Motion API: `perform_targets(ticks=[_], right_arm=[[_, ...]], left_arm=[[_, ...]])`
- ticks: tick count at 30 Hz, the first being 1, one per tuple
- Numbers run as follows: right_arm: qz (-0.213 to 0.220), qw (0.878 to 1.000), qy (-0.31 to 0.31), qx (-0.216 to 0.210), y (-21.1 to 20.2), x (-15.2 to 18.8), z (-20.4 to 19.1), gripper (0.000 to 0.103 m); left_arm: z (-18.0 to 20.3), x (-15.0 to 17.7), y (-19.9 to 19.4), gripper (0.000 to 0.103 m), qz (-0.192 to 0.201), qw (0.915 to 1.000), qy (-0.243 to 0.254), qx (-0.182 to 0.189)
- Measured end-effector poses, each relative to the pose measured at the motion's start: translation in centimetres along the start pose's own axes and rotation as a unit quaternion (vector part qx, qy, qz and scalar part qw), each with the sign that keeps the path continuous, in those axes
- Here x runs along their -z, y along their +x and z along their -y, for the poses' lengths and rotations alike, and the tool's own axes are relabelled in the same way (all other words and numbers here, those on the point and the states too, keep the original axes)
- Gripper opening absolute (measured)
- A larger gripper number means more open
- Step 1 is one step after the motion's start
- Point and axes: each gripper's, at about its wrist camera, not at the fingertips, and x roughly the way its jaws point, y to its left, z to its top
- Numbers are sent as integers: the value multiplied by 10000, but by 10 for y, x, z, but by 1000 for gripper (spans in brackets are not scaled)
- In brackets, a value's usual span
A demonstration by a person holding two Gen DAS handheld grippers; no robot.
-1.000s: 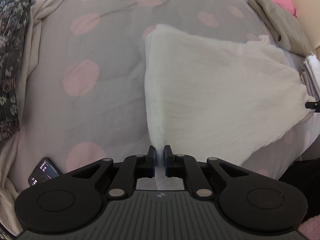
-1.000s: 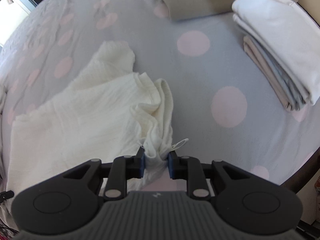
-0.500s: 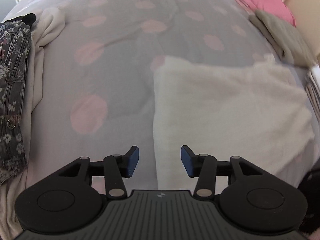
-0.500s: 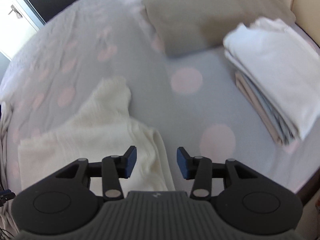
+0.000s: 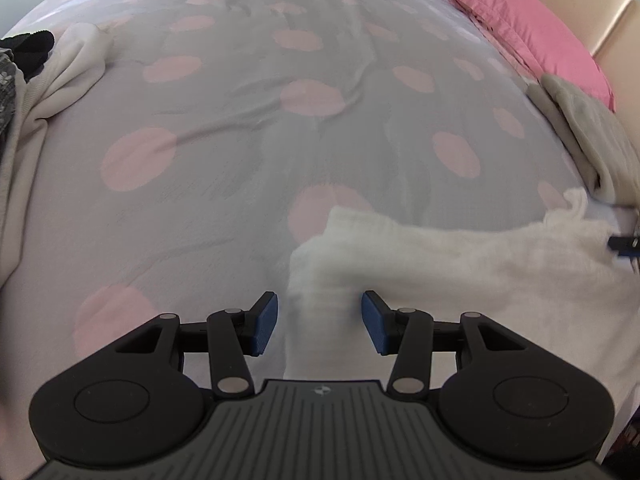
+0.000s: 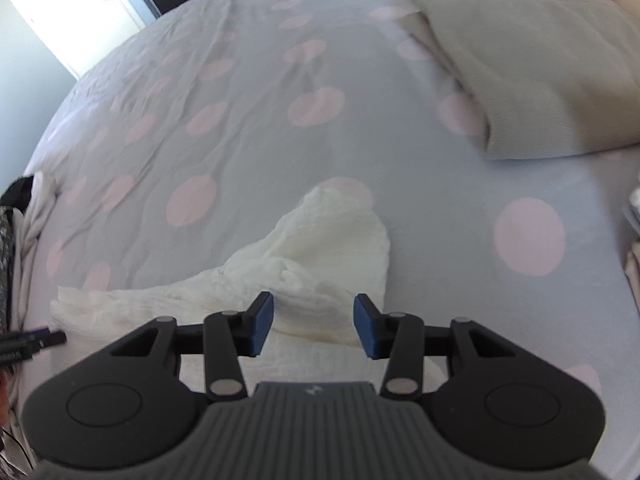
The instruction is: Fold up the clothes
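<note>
The left gripper [image 5: 319, 323] hangs above the near left corner of the cream garment [image 5: 460, 280], its blue pads apart and drawing slowly together; cloth lies below the gap, but neither pad presses on it. The right gripper [image 6: 314, 325] is the same: pads apart, closing a little, over the garment's [image 6: 320, 256] bunched right end with nothing pinched. The left gripper's tip [image 6: 48, 337] pokes in at the right view's left edge, beside the garment's far corner.

The garment lies flat on the dotted bedspread [image 5: 240, 168], near the bed's front edge. It looks light, soft and crinkled, probably gauze-like, so it should drape limply, crease readily and slide little on the bedding. Corners and hem edges seem the best holds; a pinch in the middle would likely only raise a tent.

Both views are motion-blurred, so the weave, seams and number of layers are hard to read. The garment's near edge is hidden behind the gripper bodies. A grey pillow [image 6: 532, 64], a pink pillow [image 5: 520, 20] and beige cloth [image 5: 44, 92] at the bed's left edge are cut off by the frames.
</note>
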Motion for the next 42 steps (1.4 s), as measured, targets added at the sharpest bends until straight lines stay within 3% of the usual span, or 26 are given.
perform_targets(ticks=[1,2,3,4,9,11,15,20,23,26,29,31,33,34,42], right_arm=[[-57,10000,-23,21,6,-2,-2,29],[-95,10000,16,26,10,-5,-1,19],[-132,9999,55,32,14,-8,-1,15],[-165,9998,93,38,17,-11,0,14],[671,9977,95,58,-1,-21,4,13],[687,9976,9,58,-1,-23,3,15],[584,9981,75,192,-10,-22,12,36],[116,9983,517,238,-27,-11,46,42],[-3,9970,730,249,-37,4,64,53],[-146,9973,714,27,-33,15,67,53],[-314,9966,731,-211,-24,21,61,43],[-436,9959,702,-365,-20,24,53,27],[-579,9956,525,-510,-19,27,40,21],[-636,9956,408,-550,-20,29,33,7],[267,9926,-798,-870,-77,41,-2,7]], left_arm=[[1,-1,4,22,-6,10000,-28,9],[2,-2,8,16,-51,10000,-42,-33],[3,-3,11,11,-77,9999,-48,-101],[6,-4,12,6,-58,9998,-45,-187],[9,-5,5,4,137,9994,-85,-307],[8,-3,6,4,103,9995,-39,-305],[11,-1,4,10,125,9991,174,-370],[14,2,-4,16,165,9987,298,-372],[17,3,-5,17,167,9984,355,-395],[22,5,-6,17,177,9976,449,-491],[24,7,-9,18,180,9977,370,-545],[25,8,-12,18,192,9981,261,-524],[25,9,-15,18,223,9983,204,-507],[25,9,-16,18,229,9982,199,-515],[24,12,-19,18,221,9982,225,-506]])
